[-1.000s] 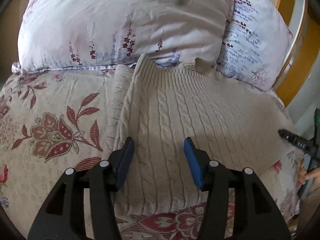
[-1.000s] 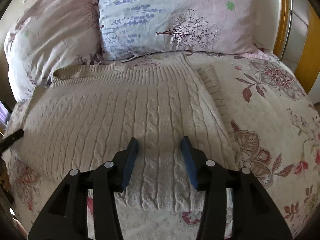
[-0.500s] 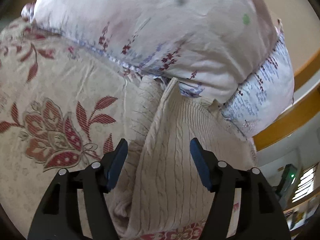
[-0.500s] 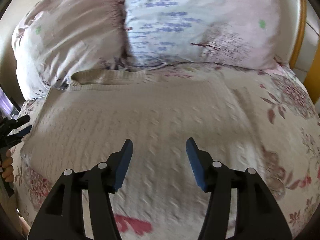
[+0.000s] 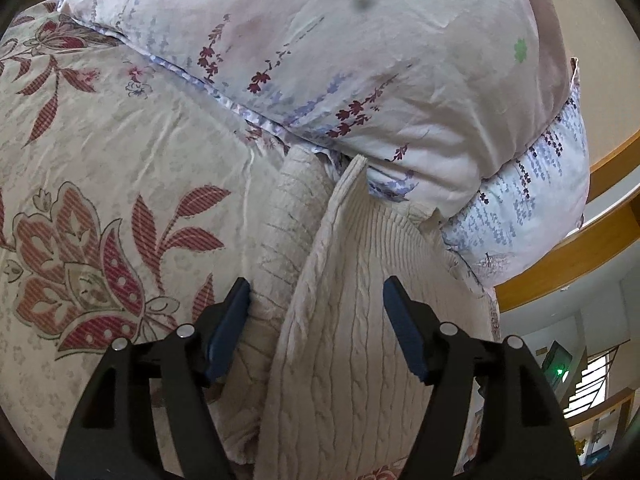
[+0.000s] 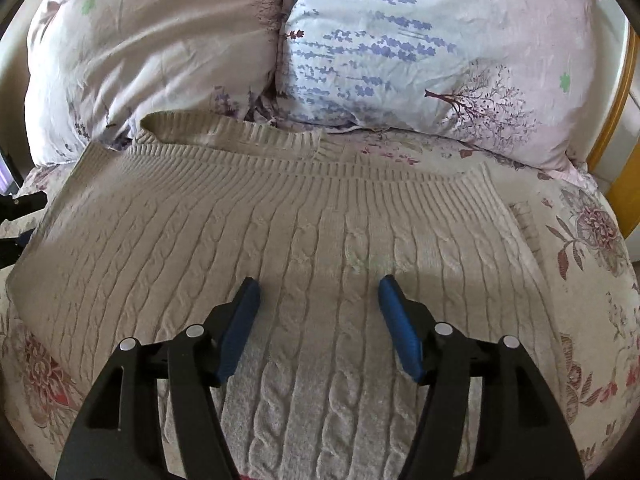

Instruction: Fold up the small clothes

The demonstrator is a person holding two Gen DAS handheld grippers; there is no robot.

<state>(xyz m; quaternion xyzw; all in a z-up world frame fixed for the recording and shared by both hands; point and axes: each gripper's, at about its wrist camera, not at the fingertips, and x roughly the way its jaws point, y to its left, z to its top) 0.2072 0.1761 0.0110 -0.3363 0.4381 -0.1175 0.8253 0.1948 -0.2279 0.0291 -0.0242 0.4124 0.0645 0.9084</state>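
A cream cable-knit sweater (image 6: pixel 304 232) lies flat on the floral bedspread (image 6: pixel 592 264), its ribbed collar towards the pillows. In the left wrist view the sweater (image 5: pixel 344 320) fills the lower middle, with a sleeve (image 5: pixel 288 224) folded along its left side. My left gripper (image 5: pixel 316 320) is open and empty, just above the sweater's left edge, straddling body and sleeve. My right gripper (image 6: pixel 318 316) is open and empty, low over the middle of the sweater. The left gripper's black tip (image 6: pixel 24 200) shows at the left edge of the right wrist view.
Two floral pillows (image 6: pixel 420 48) (image 6: pixel 152 52) lie at the head of the bed, touching the sweater's collar. A wooden bed frame (image 5: pixel 580 256) runs at the right. Bare bedspread (image 5: pixel 100 184) lies left of the sweater.
My left gripper has swung left and dropped close to the sweater's left edge and sleeve. My right gripper has moved left, towards the sweater's middle. Both stay open.
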